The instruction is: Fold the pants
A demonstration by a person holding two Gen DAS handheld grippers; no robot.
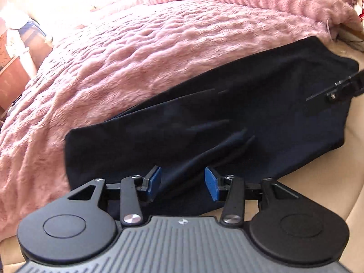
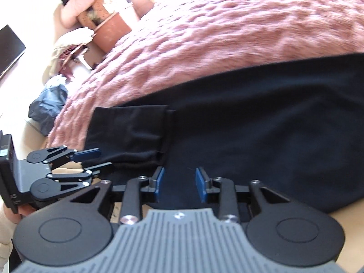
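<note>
Both claws: black linkage arms w/ silver screws, blue pads (image 1: 155, 177), ribbed grey bodies.

The pants (image 1: 227, 122) lie along the near edge of the bed, partly on the blanket (image 1: 136, 63) that spreads behind them. Left of the pants (past the bed's side) stands a box (image 2: 109, 29).

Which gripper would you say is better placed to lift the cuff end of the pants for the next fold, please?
Probably the left gripper: its open jaws already straddle the cuff edge of the pants. The right gripper is open over the middle.
</note>
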